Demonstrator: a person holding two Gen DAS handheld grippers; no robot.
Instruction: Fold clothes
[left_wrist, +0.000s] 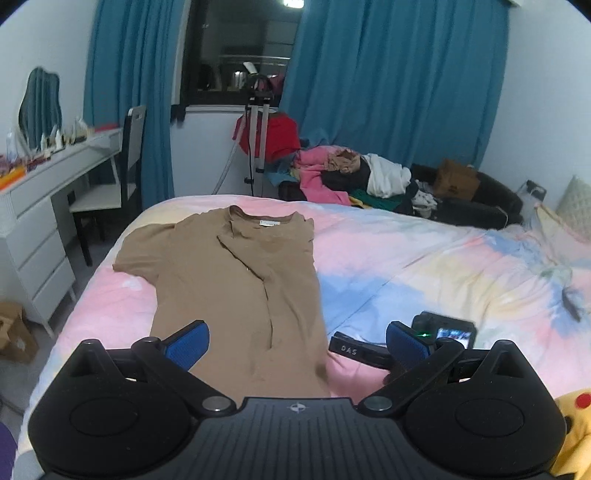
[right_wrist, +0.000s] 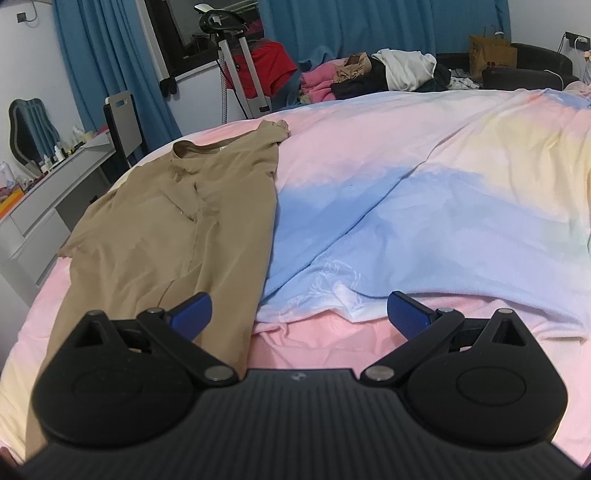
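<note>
A tan short-sleeved shirt (left_wrist: 236, 280) lies spread on the bed (left_wrist: 424, 258), collar at the far end and hem at the near end, over a bedcover of pink, blue and pale yellow patches. Its right side is folded in over the body, giving a straight edge on that side, while the left sleeve (left_wrist: 142, 251) lies flat and spread toward the left edge of the bed.

The left gripper (left_wrist: 297, 345) hovers over the near end of the shirt with its jaws wide apart and nothing between them; the left blue pad (left_wrist: 188, 343) sits over the fabric and the right blue pad (left_wrist: 406, 347) over the bedcover. Just beyond the right pad, the other gripper's black camera body (left_wrist: 445, 328) shows a small lit screen and a green light.

In the right wrist view, the right gripper (right_wrist: 299, 314) is likewise spread wide and holds nothing. Its left pad (right_wrist: 192, 314) is above the shirt's folded right edge, and its right pad (right_wrist: 408, 314) is above the pink and blue bedcover.

Past the far side of the bed lies a heap of clothes (left_wrist: 343, 173) in pink, white, black and green. A metal stand (left_wrist: 256, 144) with a red garment (left_wrist: 279, 138) stands before blue curtains (left_wrist: 399, 81). A white worktop (left_wrist: 62, 162) with drawers and a chair (left_wrist: 129, 162) stand to the left.
</note>
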